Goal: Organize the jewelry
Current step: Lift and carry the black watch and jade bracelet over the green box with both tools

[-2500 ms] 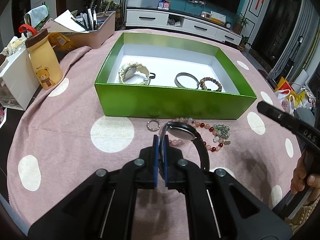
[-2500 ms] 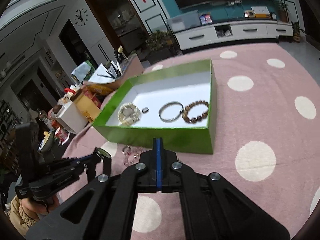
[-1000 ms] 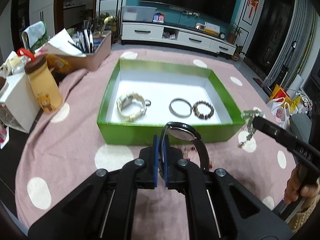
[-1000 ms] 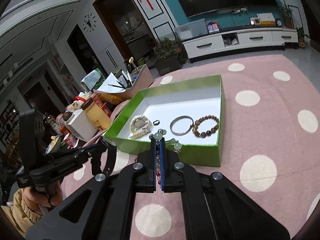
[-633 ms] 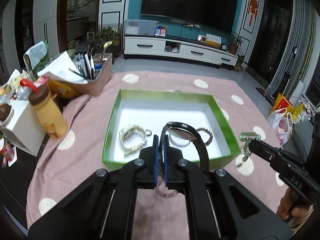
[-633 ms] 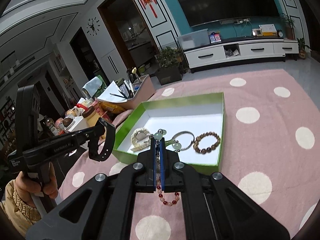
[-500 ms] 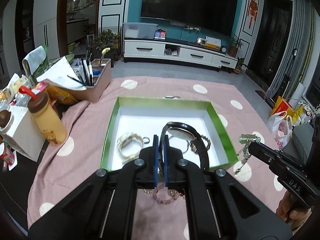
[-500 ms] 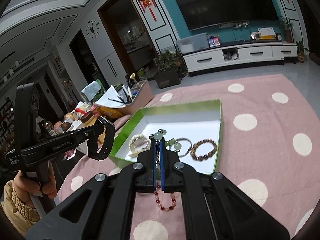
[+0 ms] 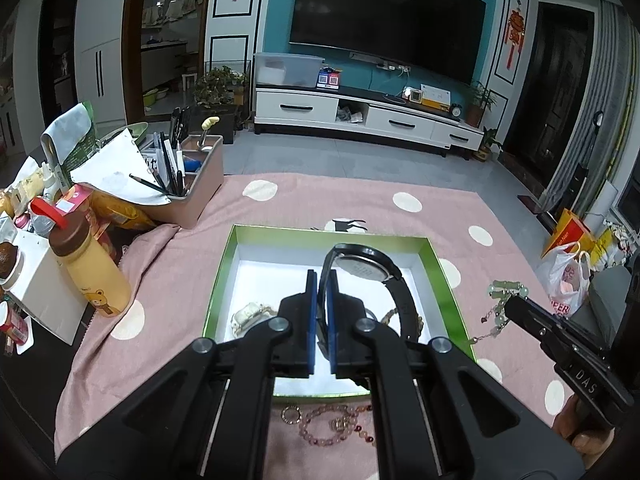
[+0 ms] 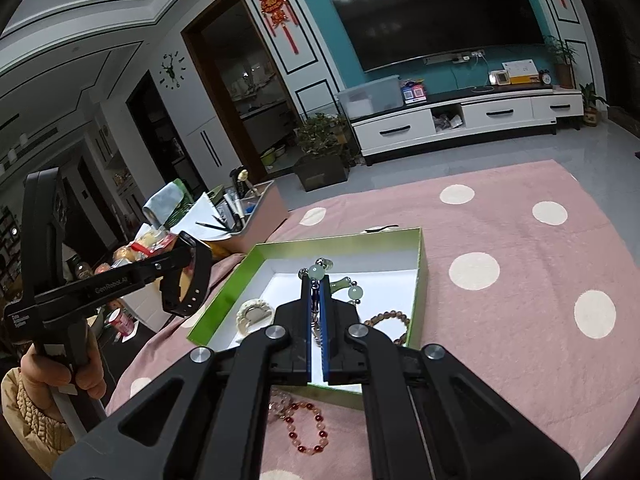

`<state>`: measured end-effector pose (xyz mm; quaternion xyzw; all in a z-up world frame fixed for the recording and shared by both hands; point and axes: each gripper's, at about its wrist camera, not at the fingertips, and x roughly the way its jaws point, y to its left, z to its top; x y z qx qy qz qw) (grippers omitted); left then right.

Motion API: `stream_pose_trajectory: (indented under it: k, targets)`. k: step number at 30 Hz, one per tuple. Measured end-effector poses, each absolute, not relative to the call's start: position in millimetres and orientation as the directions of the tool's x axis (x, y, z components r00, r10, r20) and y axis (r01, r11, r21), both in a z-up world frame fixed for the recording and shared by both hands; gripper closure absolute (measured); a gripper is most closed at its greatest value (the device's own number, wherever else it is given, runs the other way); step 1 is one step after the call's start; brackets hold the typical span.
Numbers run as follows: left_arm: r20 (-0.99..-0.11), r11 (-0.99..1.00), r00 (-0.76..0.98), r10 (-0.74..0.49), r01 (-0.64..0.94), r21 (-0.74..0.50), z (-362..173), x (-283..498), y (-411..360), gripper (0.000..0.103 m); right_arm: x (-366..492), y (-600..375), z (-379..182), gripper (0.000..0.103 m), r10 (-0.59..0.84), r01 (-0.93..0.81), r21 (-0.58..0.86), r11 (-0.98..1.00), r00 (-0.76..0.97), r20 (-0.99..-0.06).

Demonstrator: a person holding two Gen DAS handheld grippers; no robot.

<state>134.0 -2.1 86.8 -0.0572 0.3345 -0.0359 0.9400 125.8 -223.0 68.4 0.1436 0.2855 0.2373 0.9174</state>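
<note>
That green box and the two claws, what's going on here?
A person is sorting jewelry into the green box. The left claw is shut on a black watch, and the right claw is shut on a green bead chain, both held above the box. A beaded bracelet lies on the pink cloth.

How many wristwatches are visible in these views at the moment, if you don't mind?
2: a black wristwatch clamped in the left gripper above the green box, and a cream wristwatch lying inside it. Others may be hidden.
</note>
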Motion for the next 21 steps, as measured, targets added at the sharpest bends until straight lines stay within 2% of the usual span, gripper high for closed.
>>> stream_pose_trajectory:
  k: [21]
  targets:
    - [-0.679, 0.995, 0.732, -0.047, -0.022, -0.092, 61.2, 189.9, -14.3, 0.099, 171.2, -221.2, 46.7, 0.1, 0.468, -0.319, 0.35, 0.881, 0.701, -0.538]
